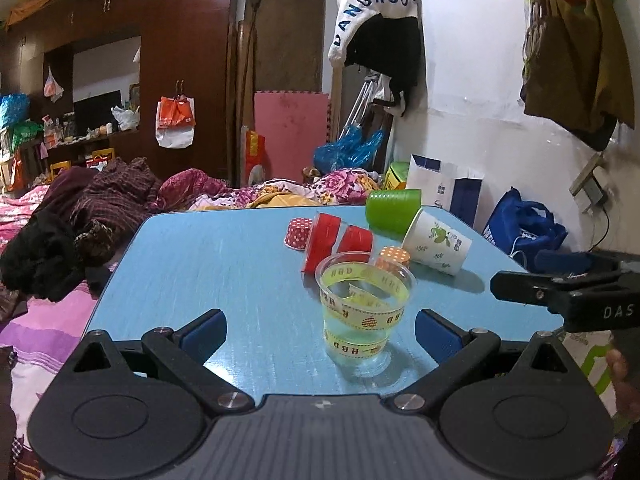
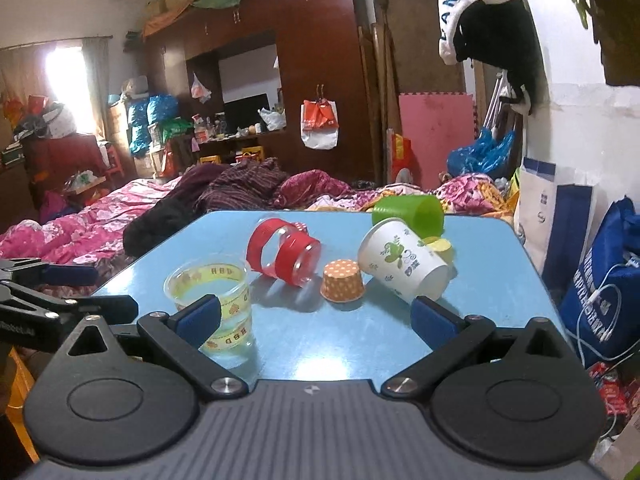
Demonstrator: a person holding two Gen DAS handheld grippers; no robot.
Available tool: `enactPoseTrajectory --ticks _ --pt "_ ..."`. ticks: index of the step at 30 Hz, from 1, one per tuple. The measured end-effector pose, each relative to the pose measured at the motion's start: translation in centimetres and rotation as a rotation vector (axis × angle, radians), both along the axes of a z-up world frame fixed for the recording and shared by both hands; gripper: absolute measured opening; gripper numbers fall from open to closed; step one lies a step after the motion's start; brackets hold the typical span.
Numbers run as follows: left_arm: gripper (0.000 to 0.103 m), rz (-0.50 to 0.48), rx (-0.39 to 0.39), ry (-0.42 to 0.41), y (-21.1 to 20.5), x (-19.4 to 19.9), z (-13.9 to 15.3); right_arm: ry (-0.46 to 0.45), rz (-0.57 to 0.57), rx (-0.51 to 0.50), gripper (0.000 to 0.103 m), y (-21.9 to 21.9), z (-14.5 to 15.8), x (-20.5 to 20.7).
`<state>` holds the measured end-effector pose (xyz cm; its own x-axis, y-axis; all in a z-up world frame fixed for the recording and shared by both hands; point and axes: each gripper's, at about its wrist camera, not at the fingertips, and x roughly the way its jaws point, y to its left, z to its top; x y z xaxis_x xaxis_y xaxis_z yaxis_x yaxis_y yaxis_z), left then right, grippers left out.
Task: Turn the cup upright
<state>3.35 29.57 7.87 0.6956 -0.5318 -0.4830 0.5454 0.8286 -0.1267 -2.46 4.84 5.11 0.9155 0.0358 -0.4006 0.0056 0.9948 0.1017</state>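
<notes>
A clear plastic cup with yellow "HBD" ribbon [image 1: 362, 312] stands upright on the blue table [image 1: 224, 268], between the fingers of my open left gripper [image 1: 320, 332], not touched. It also shows in the right wrist view [image 2: 212, 304], behind the left finger of my open, empty right gripper [image 2: 316, 316]. A clear cup with red bands [image 2: 286, 256] lies on its side. A white paper cup with green leaves [image 2: 400, 266] and a green cup [image 2: 412, 210] also lie on their sides. An orange dotted cup [image 2: 343, 282] stands upside down.
A red dotted cup [image 1: 298, 232] lies behind the red-banded cup [image 1: 336, 244]. A bed with heaped clothes lies beyond the table's far edge. Bags [image 2: 600, 280] stand at the right by the white wall. The right gripper shows in the left wrist view [image 1: 560, 280].
</notes>
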Motion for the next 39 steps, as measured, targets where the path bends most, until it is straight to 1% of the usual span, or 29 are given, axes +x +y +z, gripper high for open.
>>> enactPoseTrajectory --ticks 2,6,12,19,37,39 --pt "0.101 0.001 0.008 0.002 -0.3 -0.1 -0.1 -0.003 0.001 -0.008 0.102 0.7 0.4 -0.2" --pt "0.101 -0.005 0.023 0.007 -1.0 -0.2 -0.3 -0.002 0.005 -0.008 0.102 0.8 0.5 -0.2" --pt "0.101 0.016 0.03 -0.009 -1.7 -0.6 -0.3 -0.001 0.015 0.012 0.102 0.6 0.2 -0.4" --pt "0.101 0.013 0.048 -0.017 -2.4 -1.2 -0.4 -0.002 0.014 0.012 0.102 0.6 0.1 -0.7" --pt "0.101 -0.006 0.038 -0.009 -3.1 -1.4 -0.6 -0.007 0.018 0.013 0.102 -0.5 0.0 -1.0" --pt "0.101 0.002 0.039 -0.011 -3.2 -1.3 -0.6 -0.007 0.019 0.008 0.102 -0.4 0.4 -1.0"
